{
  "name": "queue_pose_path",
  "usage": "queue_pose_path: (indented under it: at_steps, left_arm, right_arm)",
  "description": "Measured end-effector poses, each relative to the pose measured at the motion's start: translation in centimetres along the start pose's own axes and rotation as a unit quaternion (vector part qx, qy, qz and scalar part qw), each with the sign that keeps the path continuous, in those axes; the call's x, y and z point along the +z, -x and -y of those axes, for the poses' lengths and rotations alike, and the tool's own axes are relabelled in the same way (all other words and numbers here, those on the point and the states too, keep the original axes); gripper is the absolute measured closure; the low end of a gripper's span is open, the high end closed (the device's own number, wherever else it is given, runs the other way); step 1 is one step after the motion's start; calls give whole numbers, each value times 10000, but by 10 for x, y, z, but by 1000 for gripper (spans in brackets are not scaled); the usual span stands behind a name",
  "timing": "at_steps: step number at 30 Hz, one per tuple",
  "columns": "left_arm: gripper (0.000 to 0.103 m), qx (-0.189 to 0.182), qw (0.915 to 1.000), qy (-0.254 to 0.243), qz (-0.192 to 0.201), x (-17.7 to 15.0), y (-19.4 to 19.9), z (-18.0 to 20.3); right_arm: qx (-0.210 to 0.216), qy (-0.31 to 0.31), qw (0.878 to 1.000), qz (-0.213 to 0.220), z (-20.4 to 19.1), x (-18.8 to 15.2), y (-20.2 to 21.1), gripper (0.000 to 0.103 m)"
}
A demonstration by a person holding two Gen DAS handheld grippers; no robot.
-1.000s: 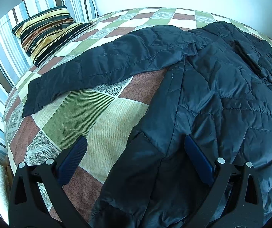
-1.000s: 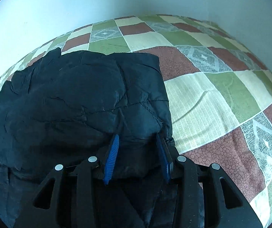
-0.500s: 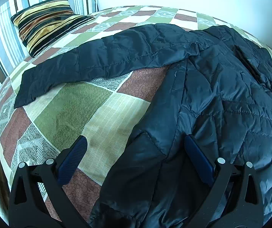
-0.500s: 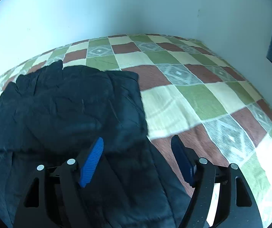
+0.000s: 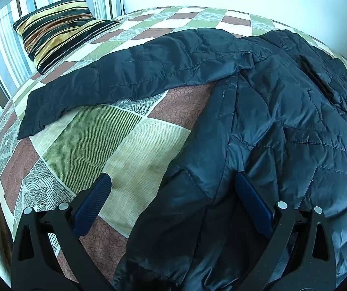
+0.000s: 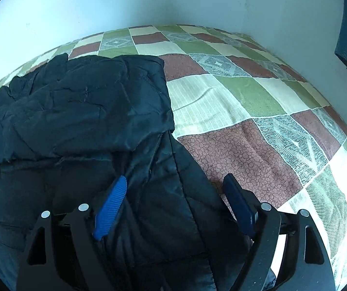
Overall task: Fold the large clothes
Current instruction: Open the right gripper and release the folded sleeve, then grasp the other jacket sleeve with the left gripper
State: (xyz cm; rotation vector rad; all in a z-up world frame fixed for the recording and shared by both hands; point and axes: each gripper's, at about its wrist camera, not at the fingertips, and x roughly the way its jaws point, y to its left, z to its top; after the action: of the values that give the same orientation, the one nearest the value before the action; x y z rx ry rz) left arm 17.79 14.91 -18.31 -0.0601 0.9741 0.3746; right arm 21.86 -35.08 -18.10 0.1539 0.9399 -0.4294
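We note dark quilted jacket (image 5: 282, 126) lying on bed (image 5: 134, 150), checked cover beneath; one sleeve (image 5: 129, 77) stretched out toward striped pillow (image 5: 59, 29). Left hand-held gripper (image 5: 172, 190) spread wide, jacket edge between its fingers, pads not pressing. Right hand-held gripper (image 6: 174, 188) opening, jaws wide apart, jacket fabric between them, ungripped; folded part of jacket (image 6: 81, 101) lies just beyond

The jacket (image 5: 282, 126) lies on the bed (image 5: 129, 145) — one sleeve (image 5: 124, 77) stretched left toward the pillow (image 5: 59, 26) (at the bed's far-left corner), the other folded over the body.
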Motion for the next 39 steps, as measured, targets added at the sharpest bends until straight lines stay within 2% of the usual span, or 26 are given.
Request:
queue_pose_path:
  at_steps: [9,15,19,25,31,34,39]
  left_arm:
    - [2,-35,10000,14,-40,1,-2,-1]
    - [2,-30,10000,17,-25,1,-3,-2]
    - [2,-44,10000,15,4,1,-2,-2]
    - [2,-217,9996,162,79,4,12,-18]
    - [2,-526,9934,958,336,20,16,-86]
    - [2,-769,9829,1657,250,30,1,-141]
    - [2,-859,9686,2330,106,31,-29,-208]
  right_arm:
    - [6,-48,10000,7,2,5,8,21]
    - [161,-233,9992,278,3,37,29,21]
    - [137,-159,9988,441,-7,56,16,21]
    - [-76,128,9998,106,-24,51,-26,21]
    - [-246,240,9992,198,-30,45,-27,19]
    - [-242,228,9993,197,-29,45,-27,18]
    - [-204,181,9995,181,-28,45,-28,18]
